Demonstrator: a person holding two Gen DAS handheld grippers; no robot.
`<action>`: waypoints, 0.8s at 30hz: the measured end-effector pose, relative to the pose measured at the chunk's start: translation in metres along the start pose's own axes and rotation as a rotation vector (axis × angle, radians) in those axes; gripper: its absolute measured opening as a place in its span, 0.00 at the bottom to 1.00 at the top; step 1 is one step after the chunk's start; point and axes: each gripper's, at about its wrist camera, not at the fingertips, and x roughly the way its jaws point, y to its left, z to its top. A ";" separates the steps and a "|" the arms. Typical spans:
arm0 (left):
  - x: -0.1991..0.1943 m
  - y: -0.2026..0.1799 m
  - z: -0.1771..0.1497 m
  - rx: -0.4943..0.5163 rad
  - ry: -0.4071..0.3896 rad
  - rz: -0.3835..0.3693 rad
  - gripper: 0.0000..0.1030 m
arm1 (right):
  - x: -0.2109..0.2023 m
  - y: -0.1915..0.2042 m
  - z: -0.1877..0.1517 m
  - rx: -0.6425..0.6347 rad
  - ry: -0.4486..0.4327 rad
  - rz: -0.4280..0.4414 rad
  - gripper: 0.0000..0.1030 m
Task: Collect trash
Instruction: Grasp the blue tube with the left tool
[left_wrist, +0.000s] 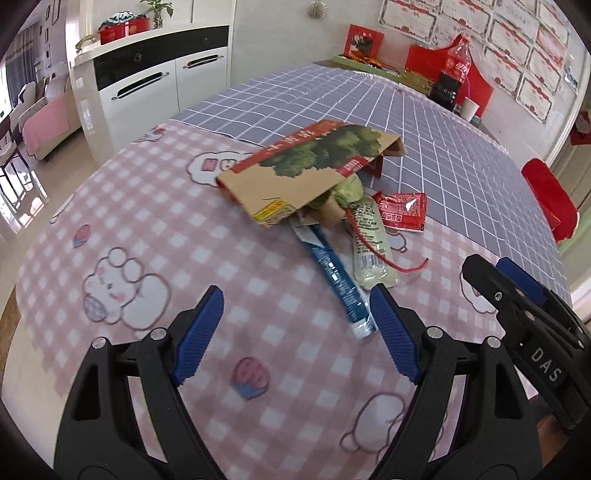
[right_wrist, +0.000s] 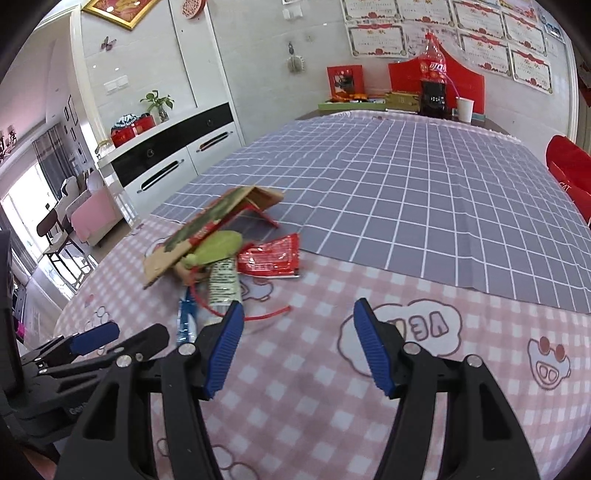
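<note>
Several pieces of trash — a cardboard box (left_wrist: 306, 162), a blue wrapper (left_wrist: 338, 280), a green packet (left_wrist: 369, 240) and a red packet (left_wrist: 402, 210) — lie heaped on the checked tablecloth (left_wrist: 147, 229) ahead of the left gripper (left_wrist: 295, 325), whose fingers gape empty, and ahead-left of the right gripper (right_wrist: 297, 339), likewise parted and empty.

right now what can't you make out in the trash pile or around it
- What lies under the cardboard box: it covers the pile's far part in both views.
- The green wrapper: half under the box, right wrist view blurred.
- The blue tube: its near end is behind the right gripper finger in the right wrist view.
- Print on the red packet: too small.
</note>
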 end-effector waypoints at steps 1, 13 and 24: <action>0.003 -0.003 0.001 0.005 0.003 0.001 0.71 | 0.002 0.000 0.001 -0.002 0.006 0.002 0.59; 0.031 -0.007 0.010 0.020 0.027 0.005 0.15 | 0.031 0.011 0.014 -0.049 0.068 0.033 0.59; 0.005 0.045 0.004 -0.074 -0.023 0.019 0.14 | 0.072 0.050 0.020 -0.133 0.158 0.050 0.59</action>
